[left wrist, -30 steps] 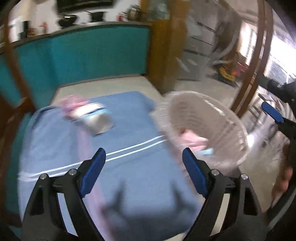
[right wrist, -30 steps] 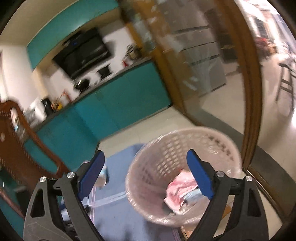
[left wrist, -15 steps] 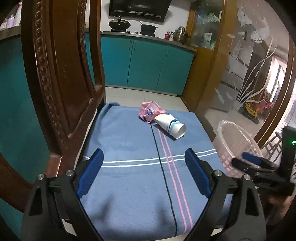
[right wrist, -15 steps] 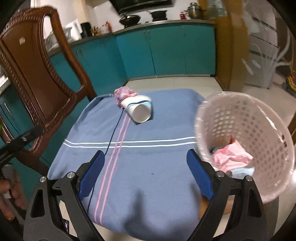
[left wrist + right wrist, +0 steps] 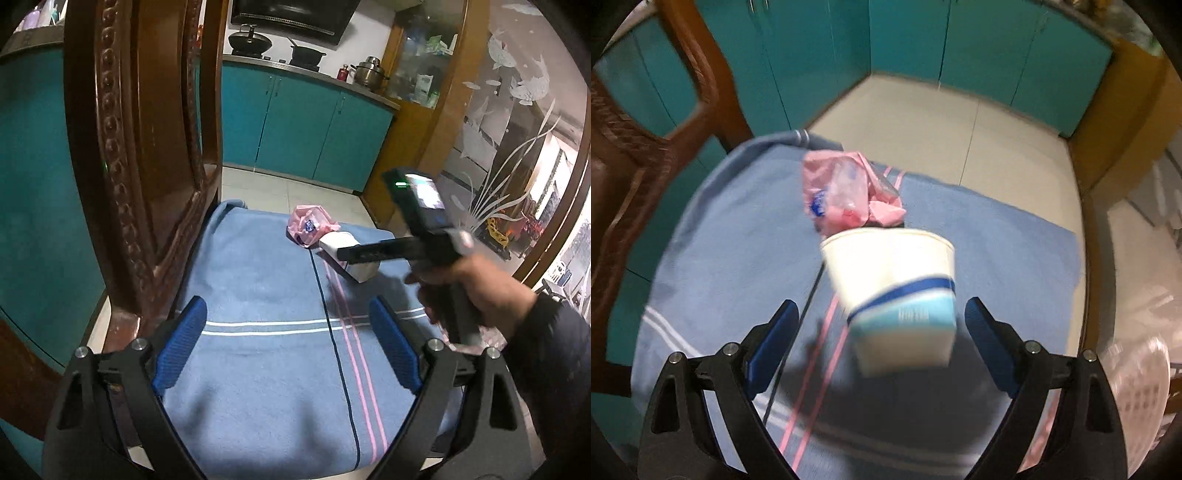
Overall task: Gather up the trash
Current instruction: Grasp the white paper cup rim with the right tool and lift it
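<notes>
A white paper cup with a blue band [image 5: 897,291] lies on its side on the blue striped cloth [image 5: 720,266]; it also shows in the left wrist view [image 5: 354,258]. A crumpled pink plastic bag [image 5: 842,192] lies just behind it, also in the left wrist view [image 5: 308,225]. My right gripper [image 5: 877,343] is open, its jaws on either side of the cup's near end without touching it. In the left wrist view the right gripper [image 5: 376,251] reaches over the cup. My left gripper [image 5: 288,347] is open and empty above the cloth's near half.
A carved wooden chair back [image 5: 140,155] stands at the left edge of the cloth. A pink mesh basket [image 5: 1137,402] sits at the right, off the cloth. Teal cabinets [image 5: 303,129] and tiled floor [image 5: 960,129] lie beyond. A glass partition [image 5: 517,129] is at the right.
My right gripper has moved forward over the cloth to the paper cup, which now sits between its open jaws. My left gripper has stayed in place, still open.
</notes>
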The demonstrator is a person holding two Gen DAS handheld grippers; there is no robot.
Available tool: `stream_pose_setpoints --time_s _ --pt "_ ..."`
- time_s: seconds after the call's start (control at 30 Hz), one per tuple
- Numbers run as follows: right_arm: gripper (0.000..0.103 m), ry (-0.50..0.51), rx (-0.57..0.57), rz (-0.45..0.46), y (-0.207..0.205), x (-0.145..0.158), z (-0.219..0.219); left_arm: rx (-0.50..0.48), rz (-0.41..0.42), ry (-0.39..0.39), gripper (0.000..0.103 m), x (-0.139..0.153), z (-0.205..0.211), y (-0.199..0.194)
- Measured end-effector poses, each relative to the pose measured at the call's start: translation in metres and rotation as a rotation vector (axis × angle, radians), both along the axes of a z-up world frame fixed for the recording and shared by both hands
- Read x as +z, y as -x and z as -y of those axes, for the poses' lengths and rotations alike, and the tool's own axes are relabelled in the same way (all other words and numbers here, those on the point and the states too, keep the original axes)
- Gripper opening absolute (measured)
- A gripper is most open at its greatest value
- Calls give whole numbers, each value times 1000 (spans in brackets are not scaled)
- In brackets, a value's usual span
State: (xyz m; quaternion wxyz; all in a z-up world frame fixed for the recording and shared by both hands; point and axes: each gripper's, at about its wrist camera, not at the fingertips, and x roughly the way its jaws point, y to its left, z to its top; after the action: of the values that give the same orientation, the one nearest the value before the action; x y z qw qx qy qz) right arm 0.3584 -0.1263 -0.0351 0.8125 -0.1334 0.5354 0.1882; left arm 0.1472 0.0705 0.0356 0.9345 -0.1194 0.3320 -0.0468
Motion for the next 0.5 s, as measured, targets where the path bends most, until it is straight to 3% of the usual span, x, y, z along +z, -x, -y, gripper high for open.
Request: stream_pose_setpoints --time_s 0.17,0.27,0.37,0.5 --pt "90 9 -27 -145 -28 -29 -5 -6 -18 27 89 -2 -4 -7" --pt "77 16 -30 -122 -23 -26 -4 -1 -22 26 89 -4 -4 -10" --pt "72 -48 -28 -135 -1 -14 10 -1 -34 27 89 -8 -2 -13" --pt "70 -160 -88 -1 60 26 53 -20 -44 1 89 -15 8 -16"
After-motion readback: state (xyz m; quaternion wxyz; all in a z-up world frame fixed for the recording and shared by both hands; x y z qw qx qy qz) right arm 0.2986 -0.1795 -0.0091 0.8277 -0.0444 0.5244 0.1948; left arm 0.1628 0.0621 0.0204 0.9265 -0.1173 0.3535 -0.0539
